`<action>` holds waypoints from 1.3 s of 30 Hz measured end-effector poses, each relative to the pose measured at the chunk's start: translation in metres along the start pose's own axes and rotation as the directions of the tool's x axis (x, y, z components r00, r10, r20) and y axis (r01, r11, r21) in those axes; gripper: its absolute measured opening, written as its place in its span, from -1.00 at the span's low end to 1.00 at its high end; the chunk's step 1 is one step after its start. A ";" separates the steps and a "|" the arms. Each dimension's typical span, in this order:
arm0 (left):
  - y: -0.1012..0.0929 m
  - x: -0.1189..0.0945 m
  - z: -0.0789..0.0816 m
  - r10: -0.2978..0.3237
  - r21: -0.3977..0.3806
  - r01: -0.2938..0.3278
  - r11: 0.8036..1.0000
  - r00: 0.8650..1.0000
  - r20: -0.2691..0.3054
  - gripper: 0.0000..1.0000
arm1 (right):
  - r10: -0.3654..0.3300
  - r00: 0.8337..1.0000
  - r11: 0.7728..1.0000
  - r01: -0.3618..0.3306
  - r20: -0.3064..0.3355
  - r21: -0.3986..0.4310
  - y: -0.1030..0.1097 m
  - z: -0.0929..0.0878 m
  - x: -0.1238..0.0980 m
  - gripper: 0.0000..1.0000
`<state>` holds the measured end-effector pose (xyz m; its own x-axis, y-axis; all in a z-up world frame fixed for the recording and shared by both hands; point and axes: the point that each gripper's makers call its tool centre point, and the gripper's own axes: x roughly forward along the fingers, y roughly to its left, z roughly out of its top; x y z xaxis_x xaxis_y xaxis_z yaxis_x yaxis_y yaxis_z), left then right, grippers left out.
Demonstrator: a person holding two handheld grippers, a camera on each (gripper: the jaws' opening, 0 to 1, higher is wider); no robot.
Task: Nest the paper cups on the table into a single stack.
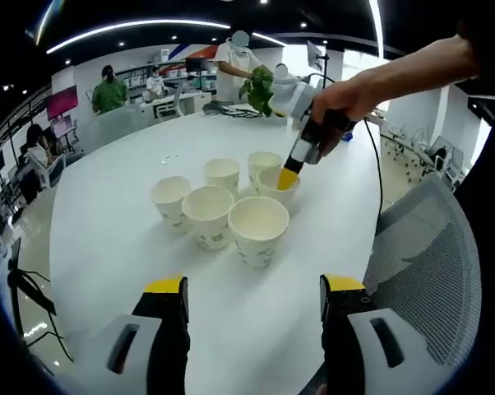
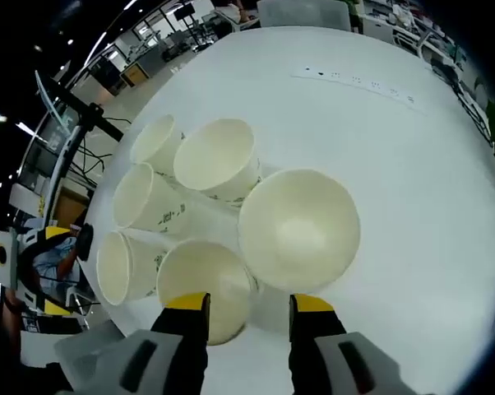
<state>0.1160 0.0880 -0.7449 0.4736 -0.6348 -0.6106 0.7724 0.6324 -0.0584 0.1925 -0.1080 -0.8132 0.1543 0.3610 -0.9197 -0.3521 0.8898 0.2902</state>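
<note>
the left gripper is hovering low over the white table, its two yellow-tipped jaws standing wide apart with nothing between them. ahead of those jaws a cluster of six paper cups is sitting upright on the table, packed close and touching one another. the nearest cup is lying just ahead of the jaws and a little toward the right one, with another cup beside it toward the left jaw.

at the far side of the cluster, the right gripper is reaching down from above, held in a person's hand. its yellow tip is dipping into the far cup, though it is too small there to tell how its jaws are sitting.

in the right gripper view, the right gripper is looking steeply down onto the cups. its jaws are spread moderately. the rim of one cup is sitting at the left jaw, and whether the wall is pinched i cannot tell. a larger-looking cup is lying just ahead of the right jaw, and four more cups are fanning out beyond the left jaw.

beyond the table, people are standing in an office.
</note>
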 end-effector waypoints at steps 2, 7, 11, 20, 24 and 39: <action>0.000 -0.001 -0.001 0.001 -0.003 -0.001 1.000 1.000 -0.001 0.26 | -0.006 1.000 1.000 0.006 -0.009 -0.007 0.000 0.000 0.001 -0.30; -0.003 -0.004 -0.002 0.002 -0.003 -0.002 1.000 1.000 -0.005 0.25 | -0.018 0.999 1.000 0.018 -0.038 0.005 -0.003 -0.004 0.006 -0.45; -0.001 -0.003 -0.005 0.002 -0.004 -0.002 1.000 1.000 -0.005 0.24 | -0.006 0.998 1.000 0.006 -0.056 0.003 0.005 -0.011 0.006 -0.59; 0.000 -0.004 -0.007 0.000 -0.003 0.000 1.000 1.000 -0.007 0.23 | -0.042 0.996 0.999 0.041 -0.080 -0.008 -0.001 -0.011 0.012 -0.74; 0.000 -0.004 -0.008 -0.001 -0.003 0.001 1.000 1.000 -0.008 0.23 | -0.062 0.994 0.998 0.060 -0.093 -0.027 -0.004 -0.011 0.014 -0.86; 0.001 -0.004 -0.009 -0.001 -0.001 0.001 1.000 1.000 -0.009 0.23 | -0.077 0.992 0.996 0.072 -0.102 -0.046 -0.005 -0.013 0.012 -1.00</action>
<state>0.1108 0.0950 -0.7492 0.4688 -0.6318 -0.6173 0.7725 0.6321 -0.0602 0.1843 -0.1116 -0.8286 0.0857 0.2613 -0.9614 -0.3821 0.8998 0.2105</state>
